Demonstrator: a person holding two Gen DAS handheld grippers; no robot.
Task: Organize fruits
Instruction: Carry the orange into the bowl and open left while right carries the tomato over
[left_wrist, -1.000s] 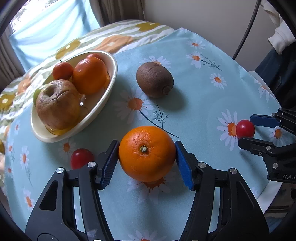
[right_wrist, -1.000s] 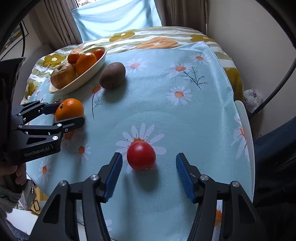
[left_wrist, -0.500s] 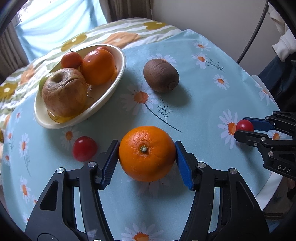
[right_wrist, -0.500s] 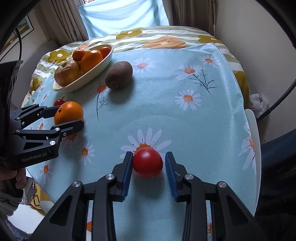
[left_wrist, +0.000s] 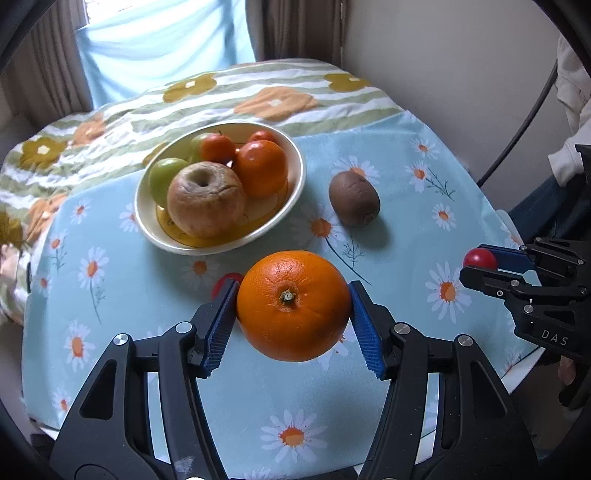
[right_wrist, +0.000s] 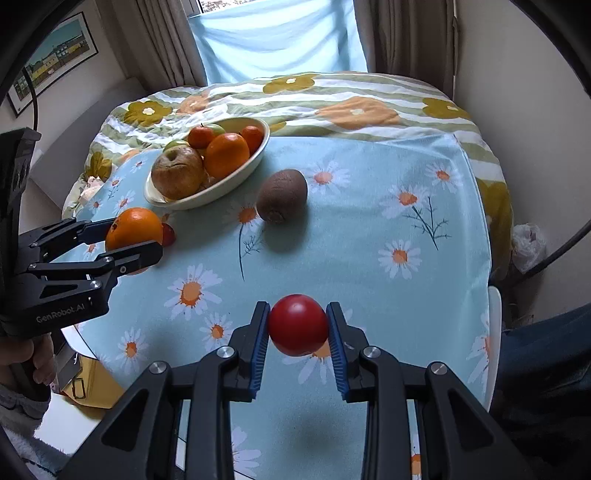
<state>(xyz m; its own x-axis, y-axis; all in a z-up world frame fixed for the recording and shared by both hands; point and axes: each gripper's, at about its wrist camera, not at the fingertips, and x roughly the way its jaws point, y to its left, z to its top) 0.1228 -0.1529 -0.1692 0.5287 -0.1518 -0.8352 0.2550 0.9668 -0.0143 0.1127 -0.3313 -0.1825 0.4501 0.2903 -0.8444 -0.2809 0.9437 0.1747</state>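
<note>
My left gripper (left_wrist: 293, 306) is shut on a large orange (left_wrist: 293, 304) and holds it above the daisy tablecloth; it also shows in the right wrist view (right_wrist: 135, 230). My right gripper (right_wrist: 297, 325) is shut on a red tomato (right_wrist: 297, 324), lifted off the cloth; the tomato also shows in the left wrist view (left_wrist: 480, 258). A cream bowl (left_wrist: 295, 184) holds a wrinkled apple (left_wrist: 205, 199), oranges and green fruit. A brown kiwi (left_wrist: 354, 199) lies to the right of the bowl. A second small red tomato (left_wrist: 225, 282) lies on the cloth, mostly hidden behind my left finger.
The round table has a light-blue daisy cloth (right_wrist: 369, 240) over a striped flowered cloth (right_wrist: 332, 99). The table edge is near on the right (right_wrist: 493, 332). A curtain and window stand behind. A person's hand (right_wrist: 33, 362) holds the left gripper.
The right gripper closed on the red tomato and lifted it. The left gripper raised the orange and moved it nearer the bowl.
</note>
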